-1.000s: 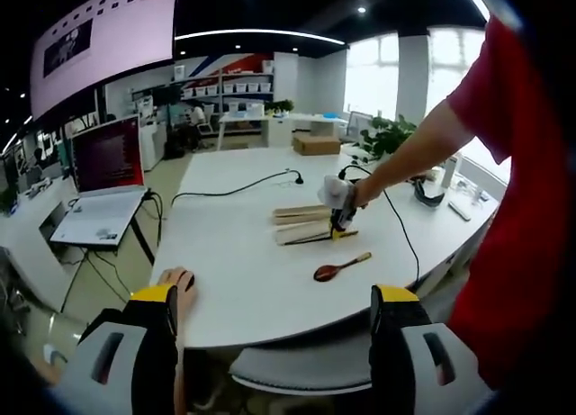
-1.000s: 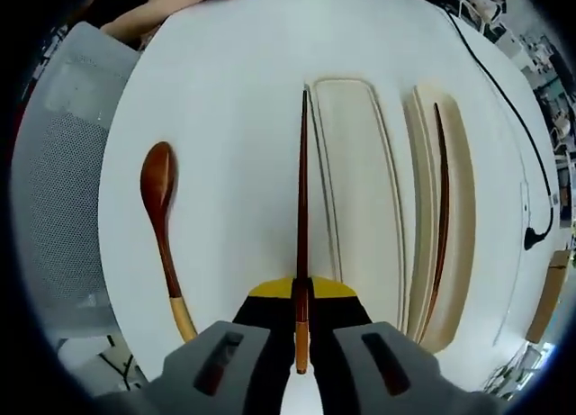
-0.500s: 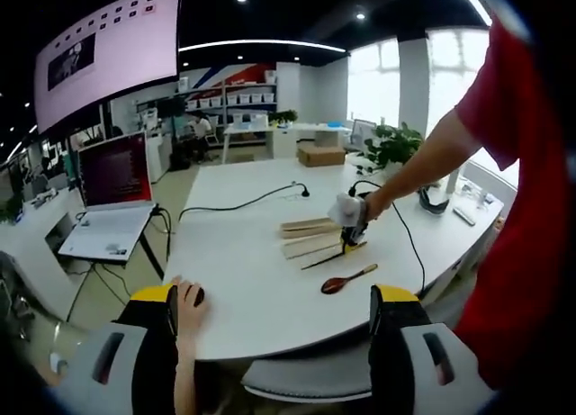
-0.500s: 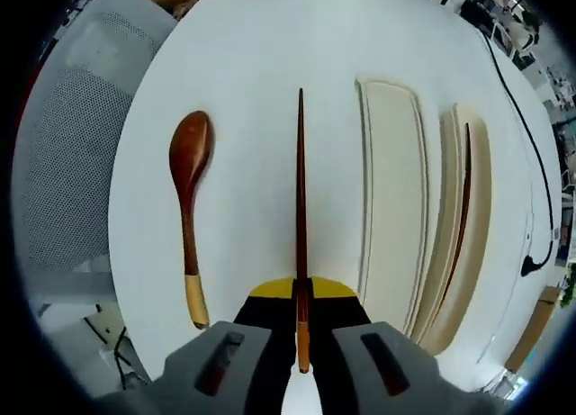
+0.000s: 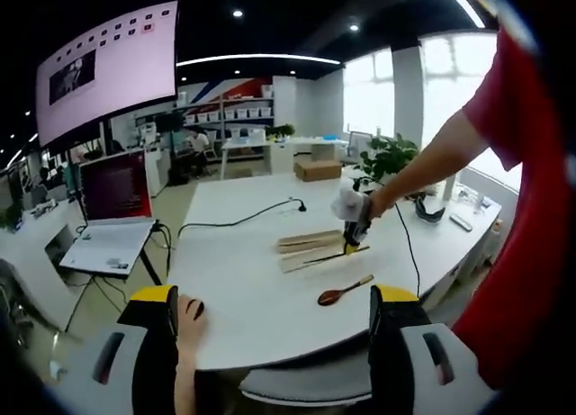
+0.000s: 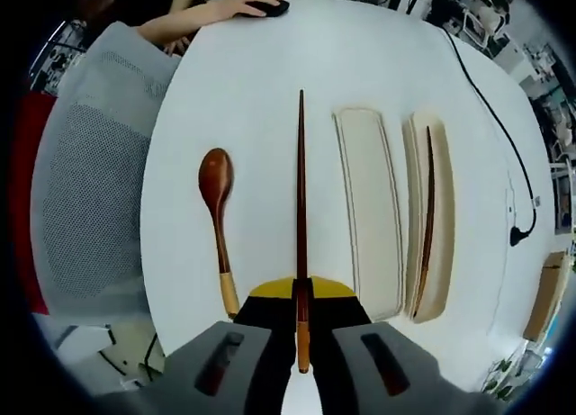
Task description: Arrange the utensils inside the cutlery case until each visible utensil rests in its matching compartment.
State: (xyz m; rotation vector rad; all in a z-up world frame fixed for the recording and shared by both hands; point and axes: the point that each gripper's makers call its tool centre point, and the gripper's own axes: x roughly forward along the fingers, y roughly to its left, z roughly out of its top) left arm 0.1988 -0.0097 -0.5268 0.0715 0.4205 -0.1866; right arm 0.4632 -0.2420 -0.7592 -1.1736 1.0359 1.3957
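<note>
Right gripper (image 6: 301, 300): jaws clamped on a chopstick (image 6: 301, 199) near its pale end, held above the tabletop (image 6: 261, 82), pointing away. Spoon (image 6: 219, 219) lies on the tabletop to its left. Case (image 6: 369, 208) lies to its right; its right compartment holds a second chopstick (image 6: 426, 221). Left gripper (image 5: 274, 329): jaws apart, holding nothing, off the tabletop's near edge.
</note>
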